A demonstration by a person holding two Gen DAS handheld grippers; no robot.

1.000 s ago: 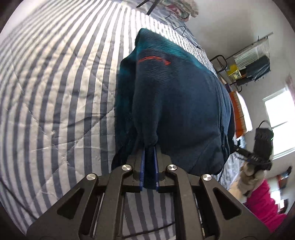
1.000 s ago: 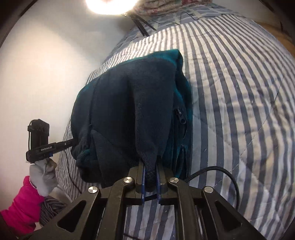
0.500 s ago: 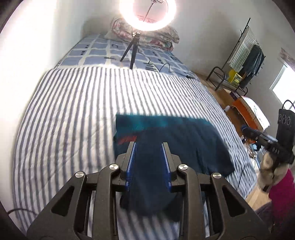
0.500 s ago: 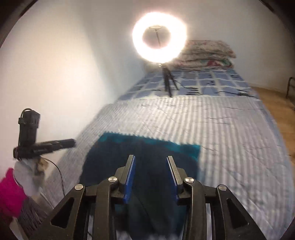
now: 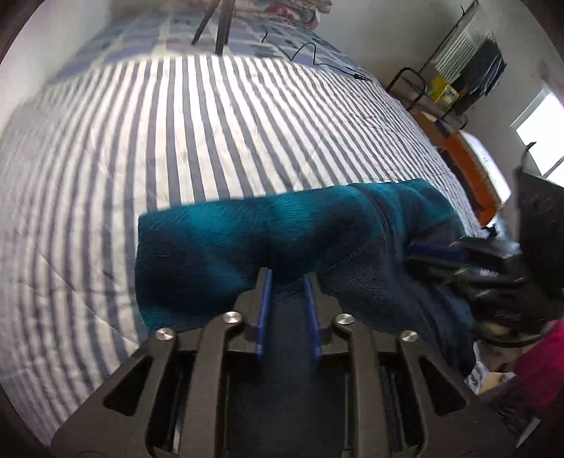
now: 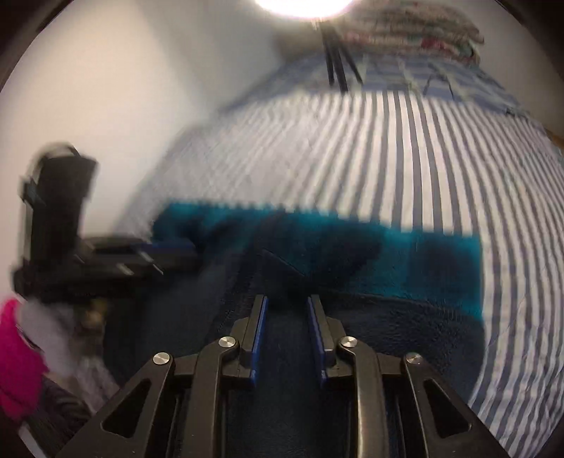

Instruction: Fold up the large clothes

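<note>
A teal and navy fleece jacket (image 5: 211,246) lies folded across the striped quilt (image 5: 176,123), its teal band along the far edge. My left gripper (image 5: 286,274) hovers low over its near part. The jaws are closing with a gap still showing, and navy fleece fills the view between the pads without being pinched. My right gripper (image 6: 287,298) stands the same way over the jacket (image 6: 423,257), jaws closing and pads clear of the cloth. Each wrist view shows the other gripper at the jacket's end: the right gripper (image 5: 440,253) and the left gripper (image 6: 165,250).
A ring light's tripod (image 5: 218,24) stands on the bed beyond the quilt (image 6: 423,141), with cables and pillows (image 6: 405,31) behind it. A clothes rack (image 5: 458,70) and a window are at the right. A white wall borders the bed's left. The person's pink sleeve (image 6: 17,352) is close by.
A second ago both grippers were shut on the fleece, holding it up. They then opened and let it drop onto the quilt. Now both sit lower over it with narrower jaws.
</note>
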